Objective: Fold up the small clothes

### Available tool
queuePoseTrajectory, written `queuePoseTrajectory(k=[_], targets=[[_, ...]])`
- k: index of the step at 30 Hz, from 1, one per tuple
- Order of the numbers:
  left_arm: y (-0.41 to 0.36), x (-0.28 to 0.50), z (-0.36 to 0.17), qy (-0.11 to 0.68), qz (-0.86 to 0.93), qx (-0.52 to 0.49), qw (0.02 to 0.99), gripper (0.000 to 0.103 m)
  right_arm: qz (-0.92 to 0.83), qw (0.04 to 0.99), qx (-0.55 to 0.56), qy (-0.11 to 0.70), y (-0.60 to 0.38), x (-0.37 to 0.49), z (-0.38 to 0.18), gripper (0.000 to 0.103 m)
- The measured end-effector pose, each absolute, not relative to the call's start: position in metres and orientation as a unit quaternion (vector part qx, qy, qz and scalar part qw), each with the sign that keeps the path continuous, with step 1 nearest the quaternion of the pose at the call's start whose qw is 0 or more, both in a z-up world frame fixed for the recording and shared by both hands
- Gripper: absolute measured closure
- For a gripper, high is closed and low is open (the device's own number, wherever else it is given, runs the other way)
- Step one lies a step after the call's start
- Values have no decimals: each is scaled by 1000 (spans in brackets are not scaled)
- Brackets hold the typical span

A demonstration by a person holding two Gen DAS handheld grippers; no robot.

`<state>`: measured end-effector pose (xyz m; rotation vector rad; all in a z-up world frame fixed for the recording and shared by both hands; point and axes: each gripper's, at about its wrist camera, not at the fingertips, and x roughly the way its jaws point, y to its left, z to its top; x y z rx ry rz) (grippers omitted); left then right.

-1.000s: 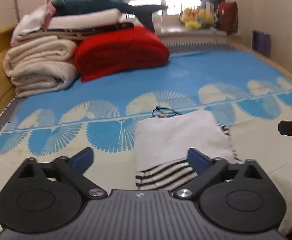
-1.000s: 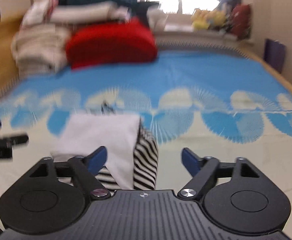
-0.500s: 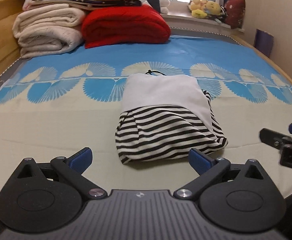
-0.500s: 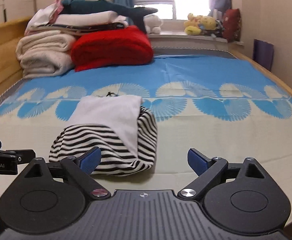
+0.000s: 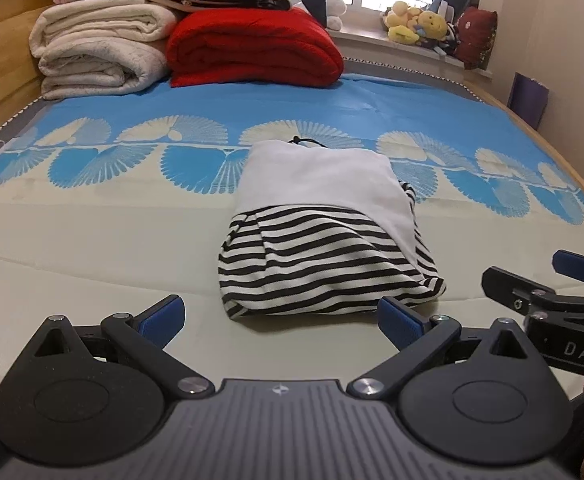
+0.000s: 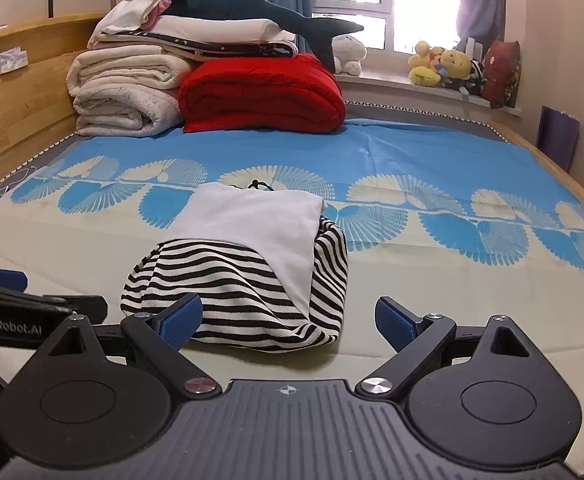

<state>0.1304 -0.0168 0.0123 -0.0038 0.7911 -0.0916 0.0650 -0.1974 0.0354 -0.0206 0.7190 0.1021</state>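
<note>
1. Leftmost, at the far left of the bed, a stack of cream blankets [image 5: 99, 56] sits against the wooden headboard [image 6: 15, 92], with more folded linen and a dark plush shark [image 6: 259, 10] piled on top. None of it looks like part of the job in hand.
2. Just to the right of that stack lies a folded red blanket [image 5: 255, 50], well apart from the working area.
3. Nearer the camera, the left gripper [image 5: 279, 318] hangs low over the cream part of the bedsheet [image 5: 91, 240], its blue pads spread wide and holding nothing.
4. At centre lies the striped garment [image 5: 320, 268], a compact bundle of black-and-white stripes with a plain white panel folded over its far half. It rests on the sheet where the cream area meets the blue fan pattern, with a thin black cord [image 5: 306, 142] showing at its far edge.
5. Further right, the right gripper [image 6: 287, 318] is likewise spread and empty, close to the bundle's near edge but not touching it.
6. On the windowsill at far right sit some yellow plush toys [image 6: 440, 66].
7. Judging by the tidy packet and both tools free, this piece looks folded or nearly so. What may remain is a last tidy or setting it aside; no other small clothes are visible.
</note>
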Motion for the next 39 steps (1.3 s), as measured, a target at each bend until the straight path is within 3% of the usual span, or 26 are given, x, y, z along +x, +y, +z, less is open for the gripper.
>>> queuePoseTrajectory(k=[39], targets=[[-16,138,2,396,-41,-8,917,1,52,936,-40,347,-182,69,28,9]])
